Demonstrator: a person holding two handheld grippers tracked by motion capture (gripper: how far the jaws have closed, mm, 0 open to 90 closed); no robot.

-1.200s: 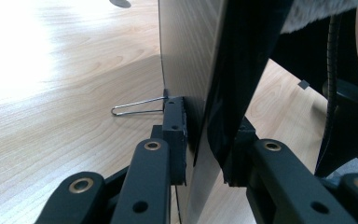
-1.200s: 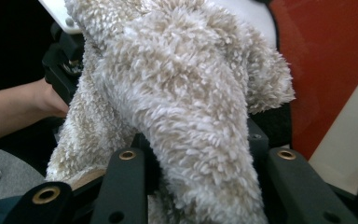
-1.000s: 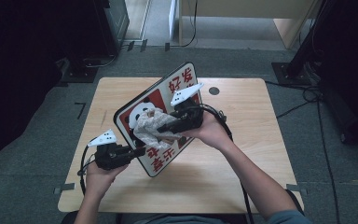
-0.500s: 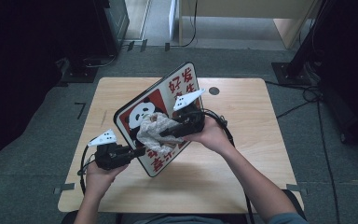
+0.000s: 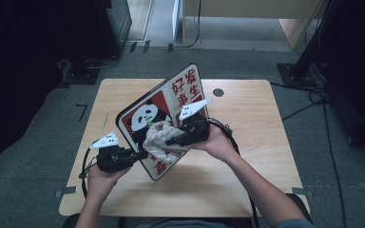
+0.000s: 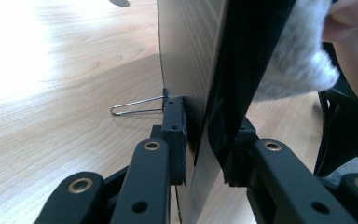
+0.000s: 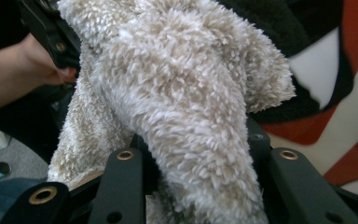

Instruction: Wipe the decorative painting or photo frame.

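Observation:
A panda sign board with red characters stands tilted over the wooden table. My left gripper is shut on its lower left edge; in the left gripper view the jaws clamp the thin board from both sides. My right gripper is shut on a fluffy beige cloth and presses it against the board's printed face below the panda. In the right gripper view the cloth bulges between the jaws, with the red, white and black print behind it.
A dark round hole marks the table's far right part. A wire clip sticks out beside the board's back. Cables trail from the right gripper across the table. Dark equipment and stands ring the table on the grey floor.
The right gripper has slid the cloth down the board's face, from the panda toward the lower edge. The left gripper and the board have stayed put.

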